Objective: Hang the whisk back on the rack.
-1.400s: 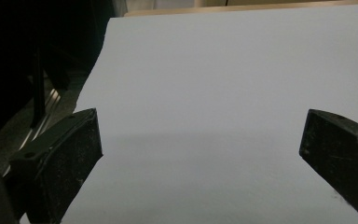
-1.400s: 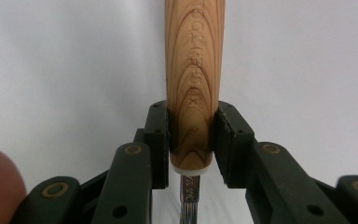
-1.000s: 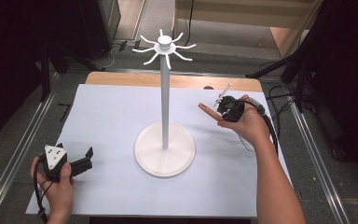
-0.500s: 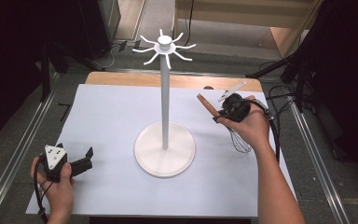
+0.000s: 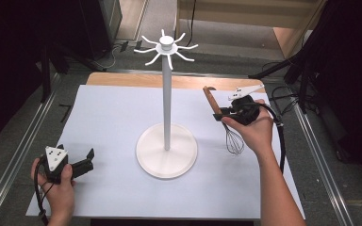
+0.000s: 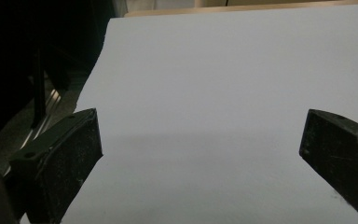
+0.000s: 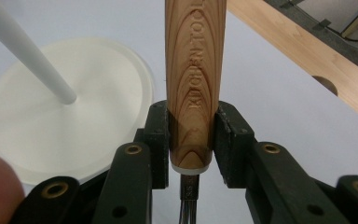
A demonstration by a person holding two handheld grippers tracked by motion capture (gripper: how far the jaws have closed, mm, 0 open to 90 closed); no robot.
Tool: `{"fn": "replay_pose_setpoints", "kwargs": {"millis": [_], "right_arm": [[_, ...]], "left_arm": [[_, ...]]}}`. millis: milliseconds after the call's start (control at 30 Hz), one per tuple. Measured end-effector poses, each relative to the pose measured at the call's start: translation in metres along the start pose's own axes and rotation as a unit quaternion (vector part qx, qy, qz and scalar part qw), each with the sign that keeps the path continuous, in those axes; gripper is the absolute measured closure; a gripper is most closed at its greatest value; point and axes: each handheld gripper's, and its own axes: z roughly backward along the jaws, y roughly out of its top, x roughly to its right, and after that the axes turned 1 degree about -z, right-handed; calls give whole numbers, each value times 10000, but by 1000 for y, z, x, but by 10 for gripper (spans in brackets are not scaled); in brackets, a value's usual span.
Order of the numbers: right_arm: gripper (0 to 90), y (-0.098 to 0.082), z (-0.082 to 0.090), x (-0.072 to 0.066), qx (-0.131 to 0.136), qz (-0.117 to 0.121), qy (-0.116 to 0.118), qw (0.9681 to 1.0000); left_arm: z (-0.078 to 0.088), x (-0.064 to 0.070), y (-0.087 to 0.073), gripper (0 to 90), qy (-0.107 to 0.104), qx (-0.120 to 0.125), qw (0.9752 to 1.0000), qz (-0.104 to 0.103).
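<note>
A whisk with a wooden handle (image 5: 210, 99) and a wire head (image 5: 234, 141) is held over the right side of the table. My right gripper (image 5: 222, 114) is shut on the handle's lower end, handle tilted up and away, wires hanging toward the person. In the right gripper view the handle (image 7: 195, 79) is clamped between both jaws of the right gripper (image 7: 191, 140). A white stand has a round base (image 5: 167, 151), a tall pole (image 5: 167, 99) and a ring of hooks (image 5: 167, 46) on top. My left gripper (image 5: 88, 159) rests open at the near left with nothing between its jaws (image 6: 200, 149).
A white mat (image 5: 113, 113) covers the table, and a wooden strip (image 5: 122, 80) shows along its far edge. Metal rails run along both sides. The right gripper's black cable (image 5: 279, 136) loops beside the forearm. The stand's base (image 7: 51, 126) lies just left of the whisk.
The right gripper has lifted and turned the whisk, so the handle points up and away and the wire head hangs down. The left gripper has not moved.
</note>
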Motion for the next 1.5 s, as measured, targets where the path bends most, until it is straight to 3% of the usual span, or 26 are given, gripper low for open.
{"fn": "replay_pose_setpoints", "kwargs": {"millis": [200, 433, 667, 967, 1300, 1500], "right_arm": [[707, 0, 7, -6, 367, -56, 54, 9993], [707, 2, 18, -15, 877, -97, 58, 9961], [707, 4, 26, -24, 1368, -129, 3, 9905], [706, 3, 33, -33, 1852, -190, 158, 9824], [706, 6, 41, -42, 2213, -145, 218, 9749], [706, 9, 46, -52, 2402, -130, 112, 9706]], "left_arm": [[0, 0, 0, 0, 5, 4, 10000, 0], [0, 0, 0, 0, 7, 6, 10000, 2], [0, 0, 0, 0, -2, 3, 10000, -9], [0, 0, 0, 0, -4, -2, 10000, 0], [0, 0, 0, 0, -14, 4, 10000, 2], [0, 0, 0, 0, -8, -1, 10000, 0]]}}
